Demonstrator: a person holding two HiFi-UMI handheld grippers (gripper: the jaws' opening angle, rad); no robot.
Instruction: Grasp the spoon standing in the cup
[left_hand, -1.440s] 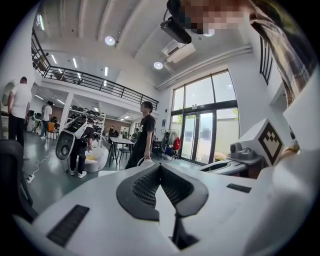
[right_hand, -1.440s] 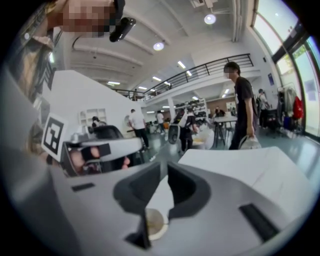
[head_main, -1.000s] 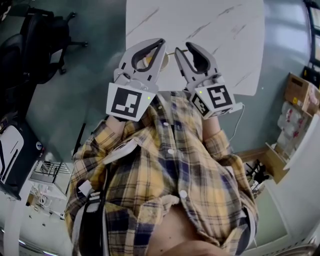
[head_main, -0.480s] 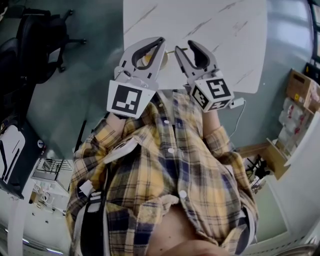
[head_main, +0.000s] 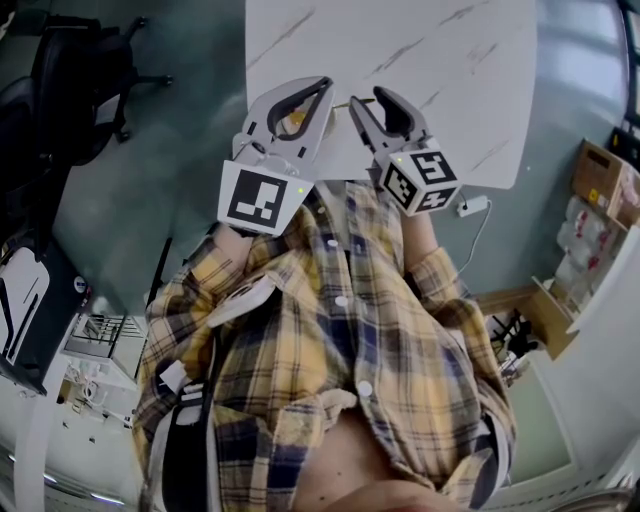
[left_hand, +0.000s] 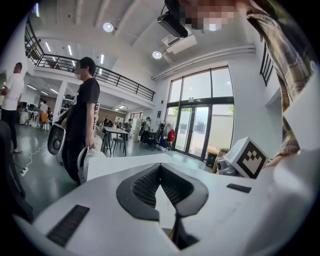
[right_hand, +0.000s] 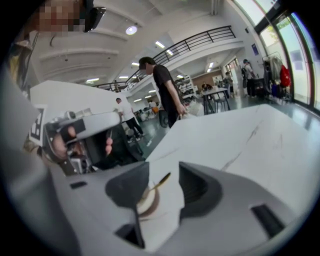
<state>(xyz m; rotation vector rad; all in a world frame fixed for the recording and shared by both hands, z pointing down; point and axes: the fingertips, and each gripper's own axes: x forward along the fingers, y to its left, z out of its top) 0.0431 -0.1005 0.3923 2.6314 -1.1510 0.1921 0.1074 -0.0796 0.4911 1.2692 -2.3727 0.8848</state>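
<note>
Open office hall: mezzanine railing (left_hand: 120, 80), glass doors (left_hand: 192, 132).

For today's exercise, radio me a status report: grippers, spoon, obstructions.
Right gripper just opening, spoon between jaws, ungripped. Left gripper shut. Spoon in cup. No obstruction.

"What's there to count from here?"
"2 grippers, the left gripper (head_main: 318, 85) and the right gripper (head_main: 370, 98), plus 1 table (head_main: 420, 50), 1 cup (right_hand: 147, 202), 1 spoon (right_hand: 162, 179)"
"Any chairs?"
"1 office chair (head_main: 70, 80), and 1 cardboard box (head_main: 600, 180)"
</note>
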